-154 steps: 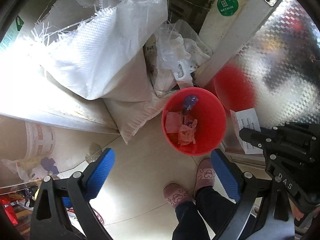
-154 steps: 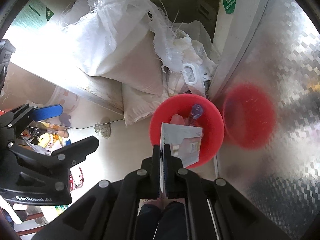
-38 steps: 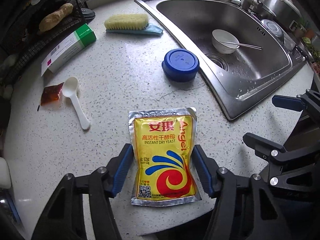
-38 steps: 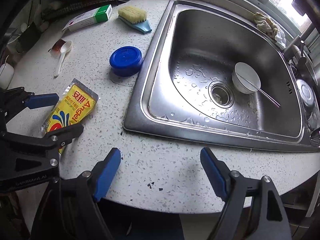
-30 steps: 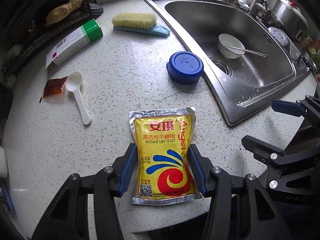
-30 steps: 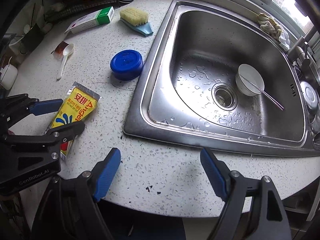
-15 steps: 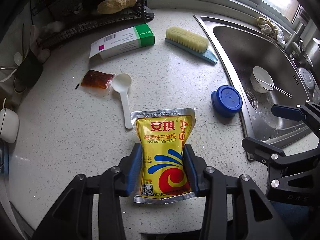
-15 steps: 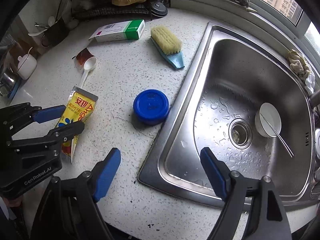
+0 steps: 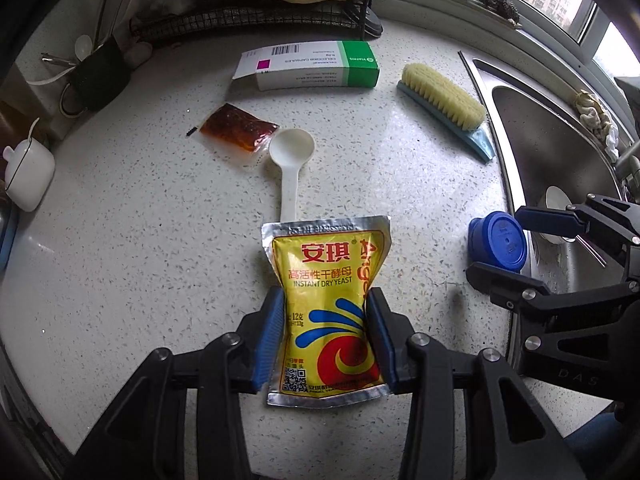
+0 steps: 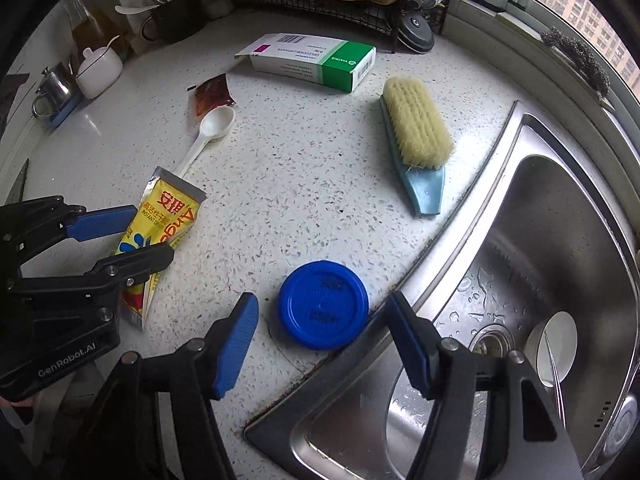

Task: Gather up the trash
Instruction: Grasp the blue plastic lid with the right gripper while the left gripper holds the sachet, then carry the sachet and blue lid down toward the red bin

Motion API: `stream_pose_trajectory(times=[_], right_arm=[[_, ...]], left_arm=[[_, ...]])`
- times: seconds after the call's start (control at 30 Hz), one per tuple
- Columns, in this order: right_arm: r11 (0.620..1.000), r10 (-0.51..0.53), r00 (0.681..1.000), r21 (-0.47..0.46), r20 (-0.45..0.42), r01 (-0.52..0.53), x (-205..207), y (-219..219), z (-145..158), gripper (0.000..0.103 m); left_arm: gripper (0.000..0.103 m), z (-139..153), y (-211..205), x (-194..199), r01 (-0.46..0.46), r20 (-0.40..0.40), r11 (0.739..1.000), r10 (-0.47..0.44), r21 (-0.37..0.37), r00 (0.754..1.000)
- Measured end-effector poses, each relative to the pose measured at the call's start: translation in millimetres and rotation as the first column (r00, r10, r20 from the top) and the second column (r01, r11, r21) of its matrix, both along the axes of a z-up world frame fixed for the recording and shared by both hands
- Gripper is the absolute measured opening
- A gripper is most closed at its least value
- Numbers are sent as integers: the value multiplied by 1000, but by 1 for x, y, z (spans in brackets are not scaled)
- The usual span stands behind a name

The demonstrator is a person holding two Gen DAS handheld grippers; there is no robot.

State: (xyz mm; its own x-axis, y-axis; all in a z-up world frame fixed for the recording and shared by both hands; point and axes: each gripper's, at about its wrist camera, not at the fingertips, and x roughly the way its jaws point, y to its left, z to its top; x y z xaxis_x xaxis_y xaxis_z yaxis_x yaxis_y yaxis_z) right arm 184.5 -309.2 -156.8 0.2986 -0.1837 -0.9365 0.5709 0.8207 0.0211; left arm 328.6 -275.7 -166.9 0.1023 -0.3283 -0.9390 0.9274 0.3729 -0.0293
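I'm pinching the yellow yeast packet (image 9: 326, 304) on the speckled countertop (image 9: 140, 240) with my left gripper (image 9: 326, 336), pads pressing its sides. My right gripper (image 10: 324, 344) is closing around the blue lid (image 10: 323, 304), pads not yet touching. Next I'm judging: finish that squeeze, then lift both

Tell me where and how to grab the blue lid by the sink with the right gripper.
Grip the blue lid across its round rim, coming straight down from above. It lies flat on the countertop beside the sink, so only its low side wall offers purchase. The right gripper already brackets it, jaws closing but not yet touching; lower slightly first, probably.
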Motion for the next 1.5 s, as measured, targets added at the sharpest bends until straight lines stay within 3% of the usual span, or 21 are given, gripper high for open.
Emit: stream_pose_trajectory(times=[0.13, 0.4, 0.73, 1.17, 1.5], right_arm=[[998, 59, 998, 8, -22, -59, 7, 2, -3, 43], [989, 143, 989, 45, 27, -144, 5, 24, 5, 43], [962, 263, 961, 47, 86, -267, -4, 92, 22, 43], [899, 416, 899, 83, 139, -429, -48, 196, 22, 43], [850, 507, 855, 103, 109, -517, -79, 253, 3, 43]], left_arm=[[40, 0, 8, 3, -53, 0, 999, 53, -4, 999], [40, 14, 41, -2, -129, 6, 991, 129, -45, 992], [40, 29, 135, -22, -264, 28, 963, 266, -60, 964], [40, 39, 259, -94, -414, 13, 909, 415, -41, 910], [40, 19, 319, -141, -478, -18, 878, 478, -3, 878]])
